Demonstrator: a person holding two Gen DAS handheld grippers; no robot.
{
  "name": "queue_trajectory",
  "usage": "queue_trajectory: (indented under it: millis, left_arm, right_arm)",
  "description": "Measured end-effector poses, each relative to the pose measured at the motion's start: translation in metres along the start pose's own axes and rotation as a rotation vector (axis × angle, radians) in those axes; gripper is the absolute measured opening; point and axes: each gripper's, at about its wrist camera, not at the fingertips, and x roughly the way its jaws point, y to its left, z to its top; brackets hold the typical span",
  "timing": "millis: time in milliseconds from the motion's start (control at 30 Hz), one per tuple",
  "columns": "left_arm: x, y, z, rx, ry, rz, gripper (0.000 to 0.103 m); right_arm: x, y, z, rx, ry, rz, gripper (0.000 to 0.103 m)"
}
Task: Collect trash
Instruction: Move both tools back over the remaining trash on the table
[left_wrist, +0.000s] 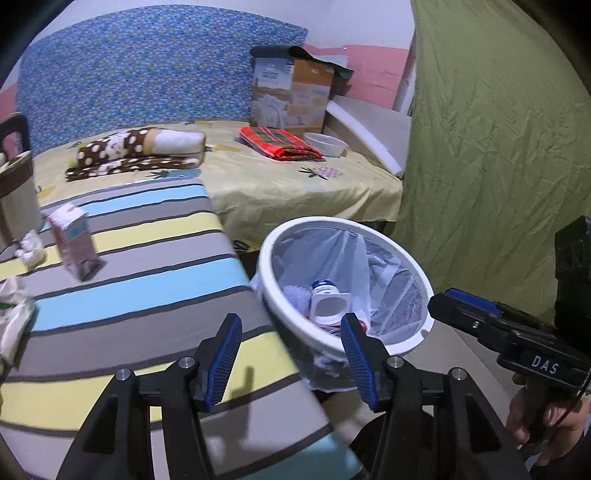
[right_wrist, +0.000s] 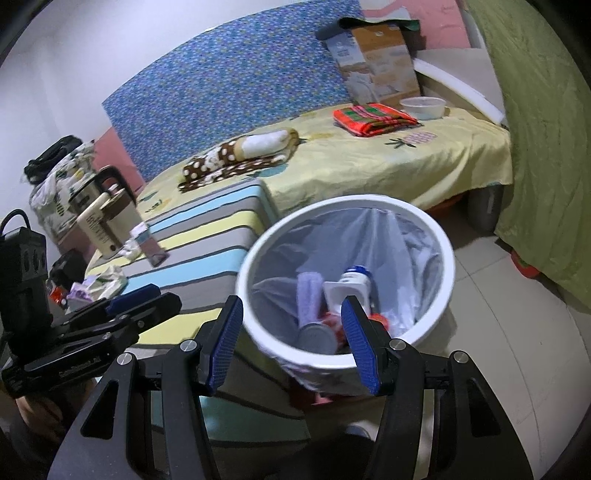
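A white trash bin (left_wrist: 280, 236) (right_wrist: 424, 210) with a clear liner stands on the floor beside the striped table (left_wrist: 147, 258) (right_wrist: 207, 236). Inside it lie a white bottle with a blue cap (left_wrist: 325, 291) (right_wrist: 354, 280) and a purple item (right_wrist: 310, 295). On the table stand a pink carton (left_wrist: 75, 243) (right_wrist: 151, 247), crumpled tissues (left_wrist: 29, 251) and wrappers (left_wrist: 14, 317) (right_wrist: 107, 280). My left gripper (left_wrist: 291, 321) is open and empty over the table's corner by the bin. My right gripper (right_wrist: 292, 301) is open and empty at the bin's near rim.
Behind the table is a bed with a yellow sheet (left_wrist: 280, 184), a dotted blanket (left_wrist: 140, 151), a red cloth (left_wrist: 277, 142), a white bowl (left_wrist: 325, 142) and a cardboard box (left_wrist: 291, 96). A kettle (right_wrist: 103, 218) stands at the table's far end. Green fabric (left_wrist: 498, 147) hangs on the right.
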Motion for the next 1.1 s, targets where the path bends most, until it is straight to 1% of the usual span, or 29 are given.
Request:
queue_trajectory:
  millis: [233,500,733,867,1100]
  left_arm:
    - [-0.032,0.021,-0.014,-0.042,-0.028,0.054,0.055]
    - [-0.059,0.04,-0.032,-0.076,-0.049,0.108,0.055]
    - [-0.075,0.063,-0.045,-0.129,-0.062,0.175,0.055]
    - [-0.083,0.078,-0.049,-0.167,-0.076,0.204,0.055]
    - [-0.097,0.102,-0.056,-0.193,-0.105,0.272,0.055]
  right_arm:
    - [-0.002,0.027,-0.005,-0.059,0.001,0.038,0.057]
    - [0.001,0.053,-0.012,-0.119,0.019,0.085,0.057]
    - [0.008,0.071,-0.017,-0.137,0.04,0.141,0.057]
    - [0.011,0.082,-0.02,-0.157,0.046,0.159,0.057]
    - [0.021,0.099,-0.023,-0.179,0.086,0.189,0.057]
